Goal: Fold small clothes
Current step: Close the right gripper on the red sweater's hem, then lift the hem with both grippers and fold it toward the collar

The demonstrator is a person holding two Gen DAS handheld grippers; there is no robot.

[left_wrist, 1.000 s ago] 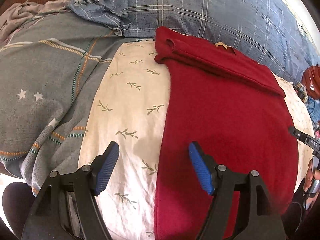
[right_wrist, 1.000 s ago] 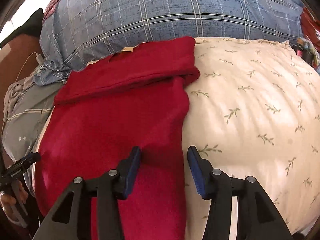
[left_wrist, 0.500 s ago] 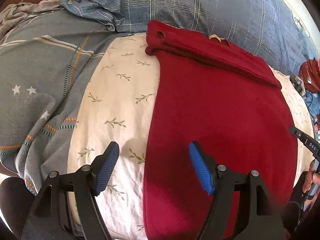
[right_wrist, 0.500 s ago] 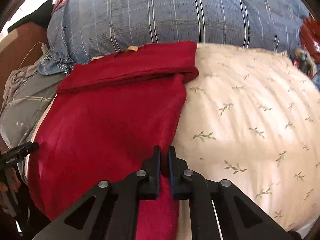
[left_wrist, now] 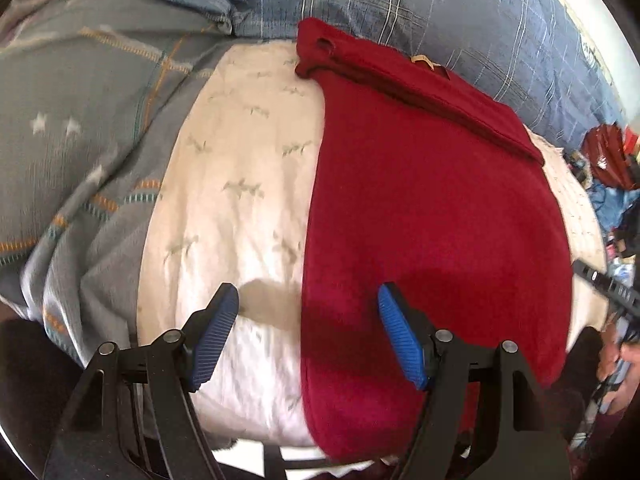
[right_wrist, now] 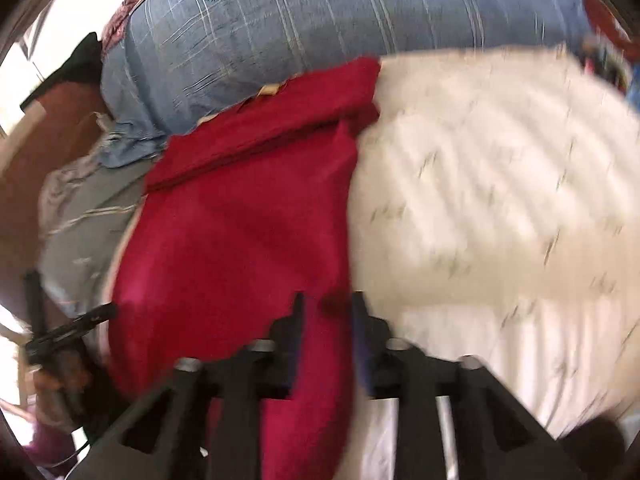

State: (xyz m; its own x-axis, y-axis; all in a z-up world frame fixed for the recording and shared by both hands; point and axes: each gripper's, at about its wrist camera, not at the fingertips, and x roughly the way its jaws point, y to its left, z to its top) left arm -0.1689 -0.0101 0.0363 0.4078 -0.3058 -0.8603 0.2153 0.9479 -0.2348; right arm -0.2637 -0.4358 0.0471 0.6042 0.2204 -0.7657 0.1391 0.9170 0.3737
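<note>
- On the white leaf-print sheet (left_wrist: pixel 240 184), a red garment (left_wrist: pixel 432 208) is laid lengthwise, with its far end folded back into a band just below the blue plaid pillow (left_wrist: pixel 420 8).
- Near its left edge, the left gripper (left_wrist: pixel 308 320) is held released, its blue-padded fingers (left_wrist: pixel 400 336) spread wide; one finger is seen over the sheet and the other over the cloth, so the garment's left edge is straddled.
- Whether the pads touch the fabric cannot be told.
- To the left of the sheet, a grey blanket (left_wrist: pixel 80 128) with stars and orange stripes is seen.
- From the right wrist view, which is blurred, the right gripper (right_wrist: pixel 326 308) is seen clenched on the garment's (right_wrist: pixel 240 232) near right edge, with red cloth pinched between the narrowly spaced fingers (right_wrist: pixel 296 320).
- Beyond that edge, the sheet (right_wrist: pixel 500 200) is spread to the right, and the pillow (right_wrist: pixel 320 16) is seen at the far side.
</note>
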